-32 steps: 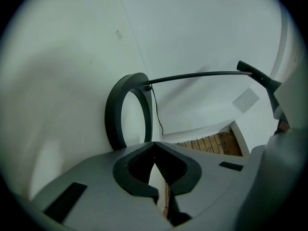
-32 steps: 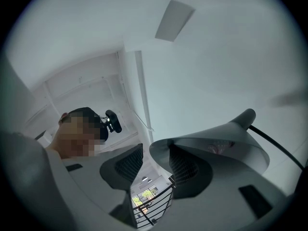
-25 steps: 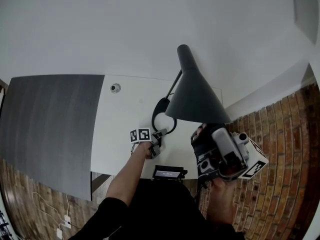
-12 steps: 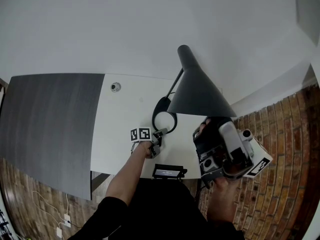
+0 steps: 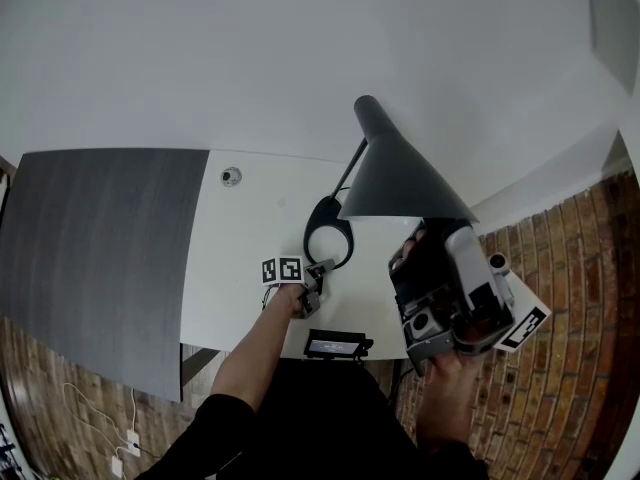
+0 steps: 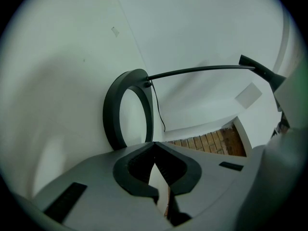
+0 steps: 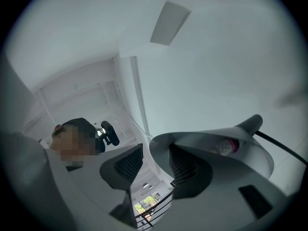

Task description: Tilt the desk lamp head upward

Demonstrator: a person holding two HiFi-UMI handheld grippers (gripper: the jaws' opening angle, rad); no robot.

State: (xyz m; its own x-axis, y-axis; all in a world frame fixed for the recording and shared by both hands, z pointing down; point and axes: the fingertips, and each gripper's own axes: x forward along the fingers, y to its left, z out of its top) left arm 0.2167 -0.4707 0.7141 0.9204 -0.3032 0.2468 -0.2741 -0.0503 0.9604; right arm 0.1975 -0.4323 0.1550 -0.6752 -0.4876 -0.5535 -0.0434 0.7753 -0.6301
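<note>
The lamp head [image 5: 395,173] hangs over the desk's [image 5: 240,258] right edge, and its ring base [image 5: 309,236] stands on the desk's right half. The right gripper [image 7: 154,153] has its jaws apart, astride the head's rim. One jaw lies against the wall and nothing is clamped. The left gripper [image 6: 155,150], jaws together and empty, sits just before the base, toward the near edge. Two risks seem likely: the unpinched rim could slide off the jaw mid-lift, and the unheld base could skid or tip toward the right edge.

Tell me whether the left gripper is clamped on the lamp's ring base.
No, the left gripper has its jaws closed together on nothing, and the ring base lies beyond their tips.
</note>
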